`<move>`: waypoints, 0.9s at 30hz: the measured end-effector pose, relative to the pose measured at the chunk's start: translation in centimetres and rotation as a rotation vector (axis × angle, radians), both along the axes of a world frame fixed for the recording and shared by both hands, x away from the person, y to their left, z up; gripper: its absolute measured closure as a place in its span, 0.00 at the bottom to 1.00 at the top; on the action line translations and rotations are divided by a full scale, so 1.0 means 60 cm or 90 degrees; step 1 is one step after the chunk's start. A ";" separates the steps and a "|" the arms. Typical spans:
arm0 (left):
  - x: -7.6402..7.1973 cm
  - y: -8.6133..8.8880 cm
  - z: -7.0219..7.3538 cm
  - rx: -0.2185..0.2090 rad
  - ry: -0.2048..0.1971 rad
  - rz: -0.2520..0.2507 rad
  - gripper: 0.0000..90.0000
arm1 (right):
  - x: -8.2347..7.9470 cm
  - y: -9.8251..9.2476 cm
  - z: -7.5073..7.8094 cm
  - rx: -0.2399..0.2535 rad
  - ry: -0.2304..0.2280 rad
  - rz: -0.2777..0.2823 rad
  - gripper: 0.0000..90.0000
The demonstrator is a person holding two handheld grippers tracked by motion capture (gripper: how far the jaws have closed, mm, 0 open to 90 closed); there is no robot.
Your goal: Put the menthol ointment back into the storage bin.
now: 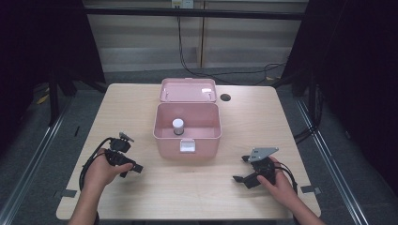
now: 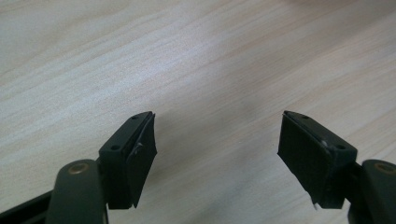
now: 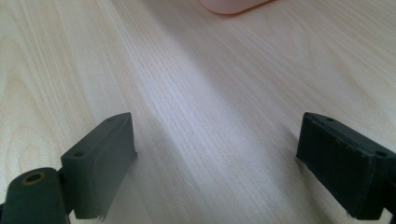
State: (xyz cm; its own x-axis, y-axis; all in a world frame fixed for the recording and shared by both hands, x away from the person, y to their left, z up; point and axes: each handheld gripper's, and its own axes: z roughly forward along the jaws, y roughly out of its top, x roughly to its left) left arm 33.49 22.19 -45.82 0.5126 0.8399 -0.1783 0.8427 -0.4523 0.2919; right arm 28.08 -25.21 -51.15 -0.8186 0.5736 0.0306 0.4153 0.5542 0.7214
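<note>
Light wooden table point(image 1: 141, 103) across the middle of the high view, dark floor around it. Pink box point(image 1: 187, 129) at frame centre, lid point(image 1: 187, 89) flipped open and standing up behind it. Inside, on the box floor, a small jar with a white cap point(image 1: 178, 126), upright, left of centre, apart from the walls as far as can be told. White latch point(image 1: 187, 146) on the near wall. Small dark hole point(image 1: 225, 97) in the tabletop, just right of the lid.

Lower left of the frame: left gripper point(image 1: 131, 153) in the left hand point(image 1: 99, 171), jaws spread, nothing between them. Same in the left gripper view: left gripper point(image 2: 217, 140) wide open over bare wood.

Lower right: right gripper point(image 1: 241, 168) in the right hand point(image 1: 277, 183), grey plate on top, jaws pointing toward frame left. Right gripper view: right gripper point(image 3: 215, 140) spread wide, empty, pink box corner point(image 3: 231, 5) peeking in at the top edge.

Both grippers low over the table, well apart from the box.
</note>
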 end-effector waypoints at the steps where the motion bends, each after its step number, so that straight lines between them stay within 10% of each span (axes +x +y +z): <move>1: -0.001 0.001 -0.002 0.004 -0.004 0.003 0.29 | 0.000 0.000 0.000 0.000 0.000 0.000 0.12; 27: -0.025 0.006 -0.040 0.030 -0.123 -0.081 0.17 | 0.000 0.000 0.000 0.000 0.000 0.000 0.12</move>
